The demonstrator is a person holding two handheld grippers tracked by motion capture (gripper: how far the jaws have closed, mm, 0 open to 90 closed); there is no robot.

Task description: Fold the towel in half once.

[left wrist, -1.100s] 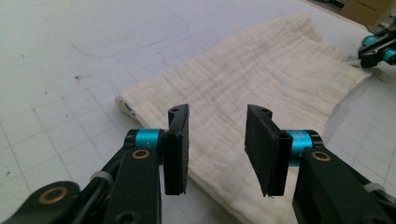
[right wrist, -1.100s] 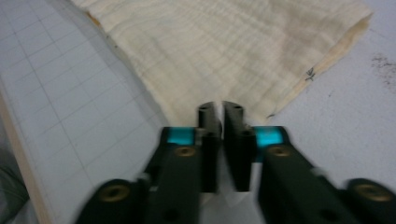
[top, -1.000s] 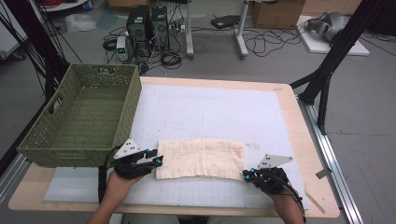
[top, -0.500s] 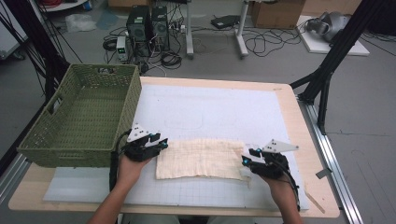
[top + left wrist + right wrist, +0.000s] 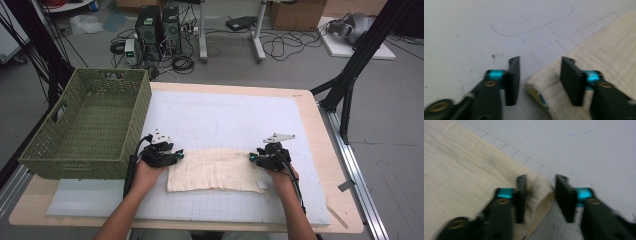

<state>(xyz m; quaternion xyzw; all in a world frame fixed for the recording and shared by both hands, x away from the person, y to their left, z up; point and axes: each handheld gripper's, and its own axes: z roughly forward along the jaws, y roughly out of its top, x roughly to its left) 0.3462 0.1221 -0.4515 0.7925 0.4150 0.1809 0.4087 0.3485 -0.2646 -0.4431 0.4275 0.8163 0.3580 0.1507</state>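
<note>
Cloth (image 5: 212,170), cream and folded, lies on the white mat (image 5: 230,115) near the table's 6 o'clock edge. Left gripper (image 5: 176,155) sits at its 9 o'clock end, jaws apart astride a corner, pads not pressing. Right gripper (image 5: 254,158) at 3 o'clock has just been closing, its jaws straddling the opposite corner without pinching. Green basket (image 5: 85,125) stands at 9 o'clock.

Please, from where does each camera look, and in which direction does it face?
High view: above the person's side, facing forward and down on the table; forearms, left hand-held gripper and right hand-held gripper show.
Left gripper view: on that gripper, looking along its two black jaws at a cloth corner.
Right gripper view: the same, at the opposite cloth corner between its jaws.
All share the cream cloth and white mat.
</note>
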